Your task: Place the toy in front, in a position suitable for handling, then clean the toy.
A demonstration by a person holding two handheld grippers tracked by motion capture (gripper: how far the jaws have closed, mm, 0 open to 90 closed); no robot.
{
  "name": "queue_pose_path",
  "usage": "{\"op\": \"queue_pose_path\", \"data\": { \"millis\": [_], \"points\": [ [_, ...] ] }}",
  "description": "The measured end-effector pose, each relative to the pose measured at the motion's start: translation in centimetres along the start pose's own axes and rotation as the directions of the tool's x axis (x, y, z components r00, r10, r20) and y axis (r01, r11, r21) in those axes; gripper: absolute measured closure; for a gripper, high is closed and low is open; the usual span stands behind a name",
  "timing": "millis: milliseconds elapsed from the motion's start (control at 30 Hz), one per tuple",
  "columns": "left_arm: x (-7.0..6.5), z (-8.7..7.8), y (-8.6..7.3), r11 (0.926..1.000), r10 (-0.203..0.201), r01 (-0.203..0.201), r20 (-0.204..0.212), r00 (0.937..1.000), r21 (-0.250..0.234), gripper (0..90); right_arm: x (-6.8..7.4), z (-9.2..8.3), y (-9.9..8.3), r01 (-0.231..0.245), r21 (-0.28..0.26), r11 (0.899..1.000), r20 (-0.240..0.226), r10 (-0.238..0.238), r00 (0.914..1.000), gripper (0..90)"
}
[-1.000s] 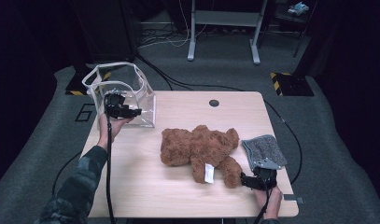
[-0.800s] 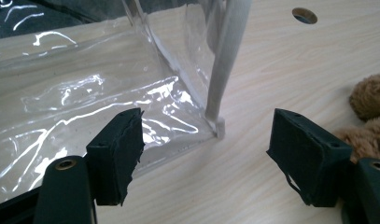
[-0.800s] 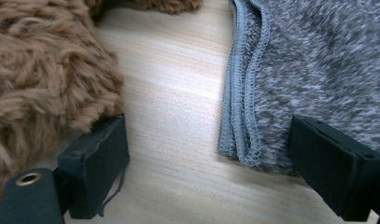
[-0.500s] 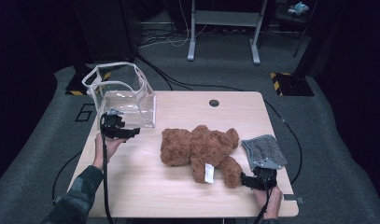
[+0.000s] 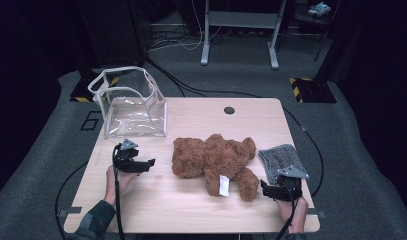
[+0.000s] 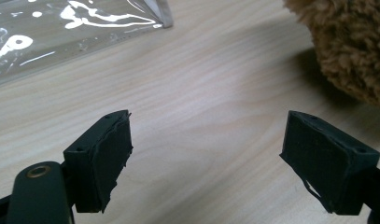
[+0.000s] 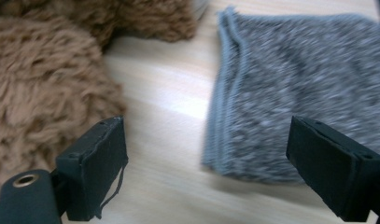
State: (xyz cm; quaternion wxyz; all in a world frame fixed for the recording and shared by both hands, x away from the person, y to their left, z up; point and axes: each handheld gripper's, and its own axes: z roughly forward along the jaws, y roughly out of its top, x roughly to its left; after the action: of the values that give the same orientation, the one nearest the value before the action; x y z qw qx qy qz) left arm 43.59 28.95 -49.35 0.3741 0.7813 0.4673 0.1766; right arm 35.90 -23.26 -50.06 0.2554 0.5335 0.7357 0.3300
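A brown teddy bear [image 5: 211, 157] lies in the middle of the wooden table [image 5: 191, 215], a white tag [image 5: 223, 185] on its leg. A clear plastic bag [image 5: 133, 112] stands at the back left. A grey cloth [image 5: 281, 160] lies flat to the right of the bear. My left gripper [image 5: 147, 163] hovers low over bare wood left of the bear, pointing at it. Its jaws have just been opening and stand open [image 6: 206, 158] with nothing between them; the bag [image 6: 61, 28] and bear [image 6: 351, 42] lie ahead. My right gripper [image 5: 278, 189] stands open [image 7: 211, 168] near the front edge, between the bear's leg [image 7: 33, 93] and the cloth [image 7: 309, 84].
A round cable hole [image 5: 229, 110] sits at the table's back middle. Black cables trail off both sides onto the grey floor. A metal stand [image 5: 238, 35] rises behind the table. Bare wood lies in front of the bear.
My left gripper has drawn back from the clear bag toward the near edge and sunk close to the table. The right gripper, bear and cloth have stayed put.
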Motion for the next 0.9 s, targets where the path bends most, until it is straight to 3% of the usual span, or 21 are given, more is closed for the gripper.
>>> {"op": "queue_pose_path", "data": {
  "millis": [167, 467, 600, 733, 900],
  "points": [
    [-0.6, 0.1, -0.7, 1.0, -0.003, 0.003, 0.011, 0.9999, 0.006, 15.3, -1.5, -0.2, 1.0, -0.01, 0.01, 1.0, 0.022, 0.01, 0.9997, 11.8],
    [-1.0, 0.4, -1.4, 0.9998, -0.013, 0.012, 0.024, 0.9996, 0.015, 15.2, -4.3, 1.3, 2.1, -0.05, 0.064, 0.997, 0.053, 0.047, 0.9975, 12.2],
    [-1.1, 0.4, -1.4, 0.9996, 0.003, -0.004, 0.034, 0.9994, 0.03, 15.3, -4.5, 1.7, 2.6, -0.069, 0.076, 0.995, 0.053, 0.065, 0.9964, 12.4],
    [-1.2, 0.4, -1.4, 0.9998, -0.012, 0.012, 0.041, 0.9991, 0.014, 15.1, -4.6, 2.2, 3.0, -0.047, 0.083, 0.995, 0.055, 0.043, 0.9976, 12.4],
    [-2.7, 0.4, -2.1, 0.9996, 0.029, -0.028, 0.089, 0.9956, -0.006, 15.0, -4.6, 2.9, 3.3, -0.059, 0.108, 0.992, 0.06, 0.052, 0.9968, 12.5]
  ]
}}
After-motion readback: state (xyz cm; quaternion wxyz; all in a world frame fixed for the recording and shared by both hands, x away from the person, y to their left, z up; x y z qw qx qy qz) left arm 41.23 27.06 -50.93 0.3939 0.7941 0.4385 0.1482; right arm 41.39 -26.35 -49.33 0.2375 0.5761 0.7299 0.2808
